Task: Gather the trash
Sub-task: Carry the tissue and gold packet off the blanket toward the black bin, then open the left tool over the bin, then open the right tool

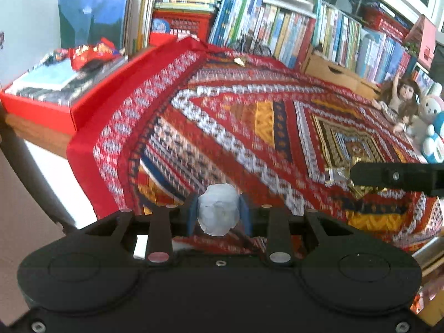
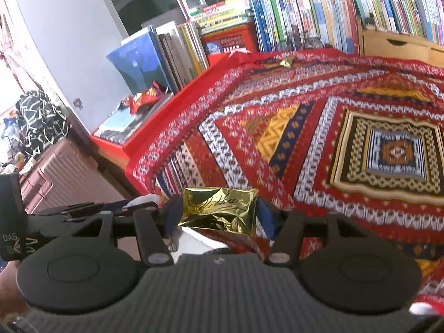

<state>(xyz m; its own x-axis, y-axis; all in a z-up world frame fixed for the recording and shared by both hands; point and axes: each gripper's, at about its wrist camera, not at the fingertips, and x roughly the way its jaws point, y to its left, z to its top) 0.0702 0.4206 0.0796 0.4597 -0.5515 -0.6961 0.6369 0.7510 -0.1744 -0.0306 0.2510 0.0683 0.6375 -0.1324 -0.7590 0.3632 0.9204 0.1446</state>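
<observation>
My left gripper [image 1: 219,213] is shut on a crumpled white paper ball [image 1: 218,213], held above the near edge of the patterned red tablecloth [image 1: 249,116]. My right gripper [image 2: 219,212] is shut on a shiny gold foil wrapper [image 2: 222,211], also over the cloth's near edge. In the left wrist view the right gripper's finger [image 1: 394,176] reaches in from the right with the gold wrapper [image 1: 337,176] at its tip. A small gold wrapper [image 1: 240,61] [image 2: 287,61] lies at the far end of the cloth. A red snack wrapper [image 1: 91,54] [image 2: 145,98] rests on the red box's contents.
A red box [image 1: 41,109] of books stands left of the cloth. Rows of books [image 1: 291,30] line the back, with a wooden drawer box [image 1: 330,70]. A doll [image 1: 401,97] and plush toys [image 1: 430,127] sit at the right. A pink suitcase [image 2: 63,172] stands on the floor.
</observation>
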